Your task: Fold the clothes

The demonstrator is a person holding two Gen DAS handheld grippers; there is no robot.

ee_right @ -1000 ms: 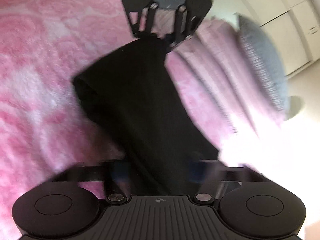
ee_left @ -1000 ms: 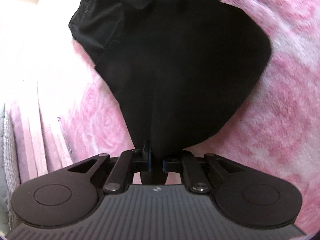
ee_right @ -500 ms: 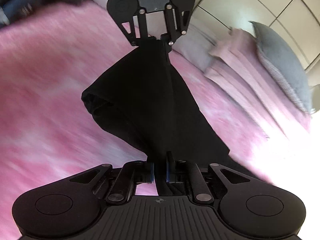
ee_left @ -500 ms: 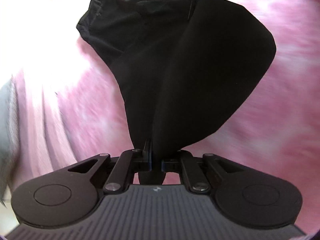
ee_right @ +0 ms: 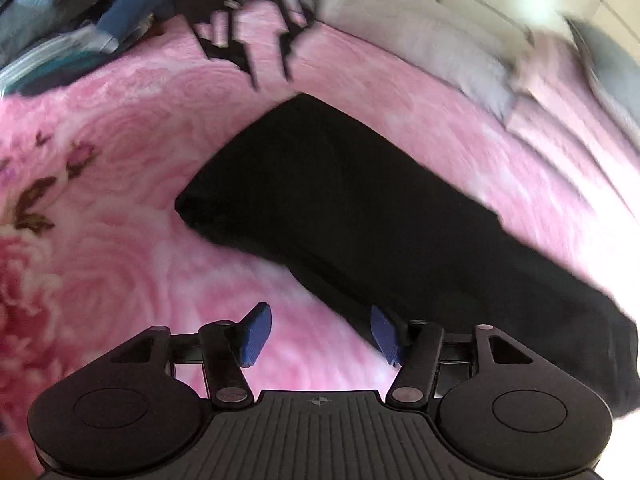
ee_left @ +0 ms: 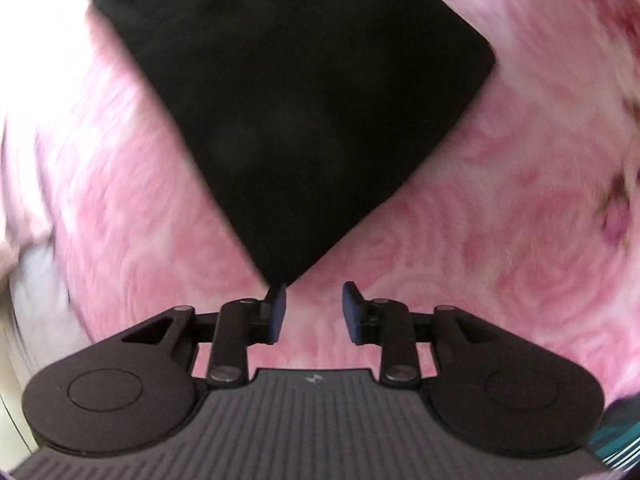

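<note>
A black garment [ee_left: 320, 92] lies folded flat on the pink rose-patterned blanket [ee_left: 500, 240]. One of its corners points at my left gripper [ee_left: 315, 312]. That gripper's jaws are opening, and nothing is between its blue pads [ee_left: 278, 308]; the cloth corner ends just above the left pad. In the right wrist view the same garment [ee_right: 360, 208] stretches from the middle to the lower right. My right gripper [ee_right: 320, 334] is opening too, with only blanket between its pads [ee_right: 256, 334]; the garment's edge runs beside the right pad. The left gripper [ee_right: 272, 76] shows blurred beyond the garment's far corner.
A heap of blue and striped clothes [ee_right: 60, 32] lies at the blanket's far left. A pale grey pillow [ee_right: 420, 48], a darker grey cushion [ee_right: 608, 64] and pink pleated bedding [ee_right: 560, 128] line the far right side. Teal striped cloth [ee_left: 616, 432] shows at the lower right.
Both grippers held the hanging black garment by its corners; both have let go and opened. The garment now lies flat on the blanket, and both grippers have drawn back from it.
</note>
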